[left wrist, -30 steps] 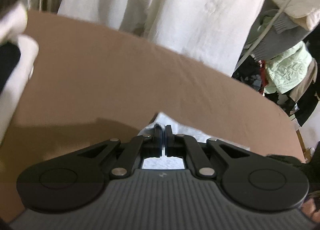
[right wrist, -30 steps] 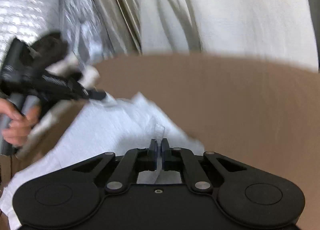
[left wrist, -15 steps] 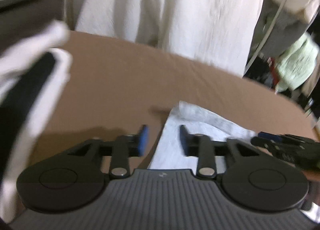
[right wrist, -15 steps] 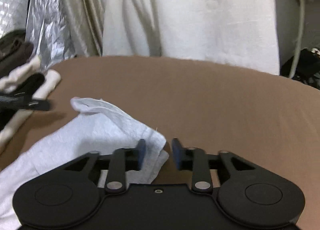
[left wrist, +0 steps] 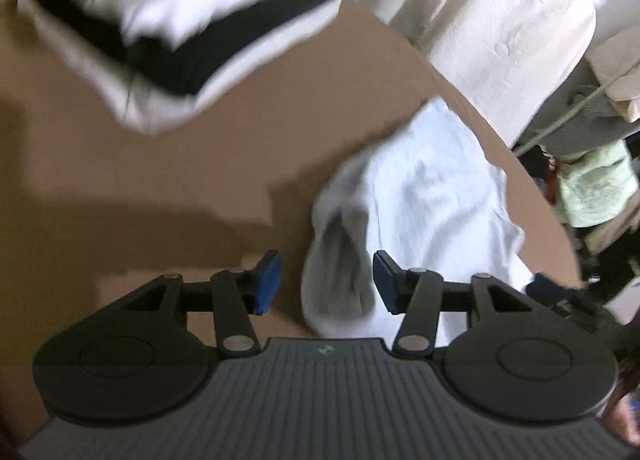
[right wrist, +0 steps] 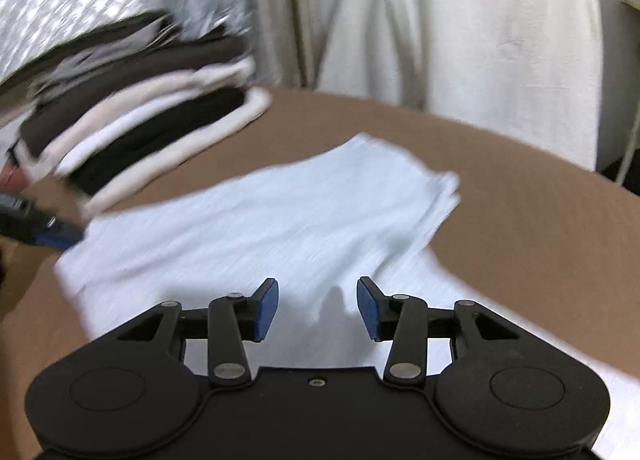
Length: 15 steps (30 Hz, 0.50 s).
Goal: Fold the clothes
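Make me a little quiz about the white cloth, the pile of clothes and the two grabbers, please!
1. True or false: the right gripper is squeezing the white cloth.
2. What colour is the table cover? A) green B) brown C) blue
3. Fill in: the stack of folded clothes lies ____ the white cloth, not on it.

Key
1. False: the jaws are opening, and the cloth lies flat under them. The left gripper is opening too.
2. B
3. beside
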### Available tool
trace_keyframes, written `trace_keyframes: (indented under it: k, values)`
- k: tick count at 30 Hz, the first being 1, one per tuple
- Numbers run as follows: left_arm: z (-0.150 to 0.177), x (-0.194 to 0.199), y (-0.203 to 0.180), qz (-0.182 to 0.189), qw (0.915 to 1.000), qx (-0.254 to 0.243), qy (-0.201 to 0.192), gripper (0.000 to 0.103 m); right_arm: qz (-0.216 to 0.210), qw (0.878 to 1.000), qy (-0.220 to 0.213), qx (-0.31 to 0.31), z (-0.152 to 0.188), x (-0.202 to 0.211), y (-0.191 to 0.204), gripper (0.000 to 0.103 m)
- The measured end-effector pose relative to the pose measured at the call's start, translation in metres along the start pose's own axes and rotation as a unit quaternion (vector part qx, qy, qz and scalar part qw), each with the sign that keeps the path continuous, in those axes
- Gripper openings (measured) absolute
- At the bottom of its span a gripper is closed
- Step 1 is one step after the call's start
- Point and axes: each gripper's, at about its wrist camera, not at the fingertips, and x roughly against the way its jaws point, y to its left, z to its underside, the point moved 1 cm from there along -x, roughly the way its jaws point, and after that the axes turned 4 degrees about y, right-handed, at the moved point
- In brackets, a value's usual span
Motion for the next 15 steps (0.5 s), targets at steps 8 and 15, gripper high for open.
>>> trace_keyframes:
  k: [8,15]
  values:
    - [0.0,0.019,-0.01,0.025,0.9986,0.002,-0.047,0.052,0.063,0.994,0.047,0.08,0.046,0.032,0.019,0.061]
    - [0.011,0.005,-0.025,0.019,0.9993,-0.026,-0.021,0.055,0.053,0.984,0.052,-0.159,0.076,0.055,-0.041,0.062]
